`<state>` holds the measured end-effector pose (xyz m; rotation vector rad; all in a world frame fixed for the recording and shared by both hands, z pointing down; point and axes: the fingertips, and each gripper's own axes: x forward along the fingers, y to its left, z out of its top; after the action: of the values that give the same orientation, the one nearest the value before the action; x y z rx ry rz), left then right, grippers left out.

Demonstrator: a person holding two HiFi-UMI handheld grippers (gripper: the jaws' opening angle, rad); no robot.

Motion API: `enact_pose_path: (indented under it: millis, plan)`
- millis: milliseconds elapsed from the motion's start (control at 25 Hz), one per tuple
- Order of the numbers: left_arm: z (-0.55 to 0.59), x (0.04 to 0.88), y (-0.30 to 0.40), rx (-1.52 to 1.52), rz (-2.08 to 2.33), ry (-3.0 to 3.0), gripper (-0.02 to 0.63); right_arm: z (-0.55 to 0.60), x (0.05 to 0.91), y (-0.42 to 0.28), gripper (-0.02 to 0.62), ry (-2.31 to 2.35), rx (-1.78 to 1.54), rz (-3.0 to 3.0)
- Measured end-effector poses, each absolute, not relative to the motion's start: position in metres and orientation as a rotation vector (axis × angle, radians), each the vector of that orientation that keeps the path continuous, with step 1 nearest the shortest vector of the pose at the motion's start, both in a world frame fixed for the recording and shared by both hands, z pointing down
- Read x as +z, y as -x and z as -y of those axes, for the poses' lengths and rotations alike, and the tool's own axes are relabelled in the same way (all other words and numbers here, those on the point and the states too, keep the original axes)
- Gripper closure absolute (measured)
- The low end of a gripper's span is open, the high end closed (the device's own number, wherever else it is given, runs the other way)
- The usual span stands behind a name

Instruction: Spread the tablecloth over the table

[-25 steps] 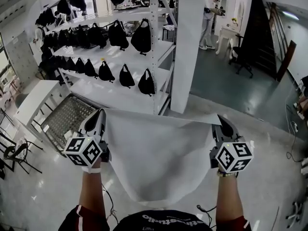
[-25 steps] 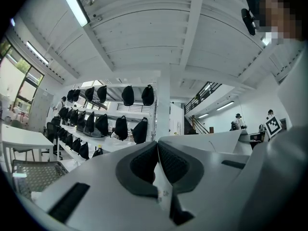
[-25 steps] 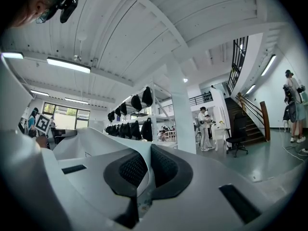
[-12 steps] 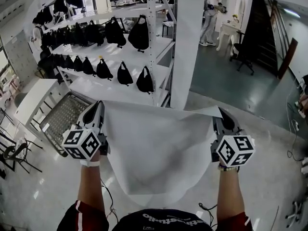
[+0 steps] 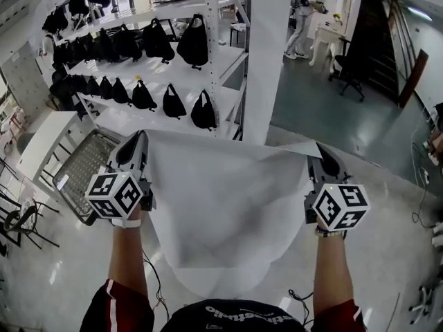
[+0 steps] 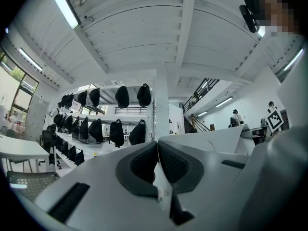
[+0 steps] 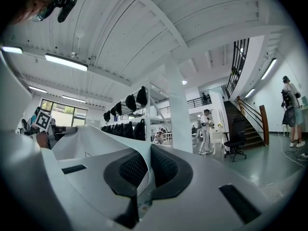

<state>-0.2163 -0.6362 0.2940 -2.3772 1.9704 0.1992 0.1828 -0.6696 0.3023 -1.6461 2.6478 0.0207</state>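
1. My left hand-held gripper (image 5: 137, 138) was clamped on one top corner of the tablecloth (image 5: 221, 213). In the left gripper view its jaws met, with a thin fold of white cloth pinched between the dark pads.
2. My right hand-held gripper (image 5: 319, 151) was closed the same way on the other top corner, the cloth edge caught between its pads.
3. I held both out in front of me at about the same height, well apart, each marker cube facing up towards my head.
4. The tablecloth hung in the air between them, on my side of the rack (image 5: 232, 102). Its top edge was stretched almost straight and its lower part sagged in a rounded belly towards my body.
5. The rack stood beyond the cloth, its white shelves carrying rows of black bags (image 5: 192, 43).
6. A white pillar (image 5: 266, 54) rose just right of the rack.
7. A wire basket (image 5: 83, 175) sat low at the rack's near left end, close to my left hand-held gripper in the head view.
8. Well right of the rack and farther off, a person (image 5: 304, 12) stood at a small white bench (image 5: 331, 37), with a dark chair (image 5: 349, 75) near it.
9. Pale glossy floor (image 5: 387, 254) lay below the cloth, in front of the rack.
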Motion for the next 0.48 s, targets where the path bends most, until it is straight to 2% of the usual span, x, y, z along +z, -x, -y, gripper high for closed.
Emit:
enact_pose_path:
  millis: [480]
  plan:
    - [0.689, 0.263, 0.209, 0.223, -1.930, 2.337, 0.589, 0.718, 0.282, -0.189, 0.569, 1.648, 0.052, -2.615]
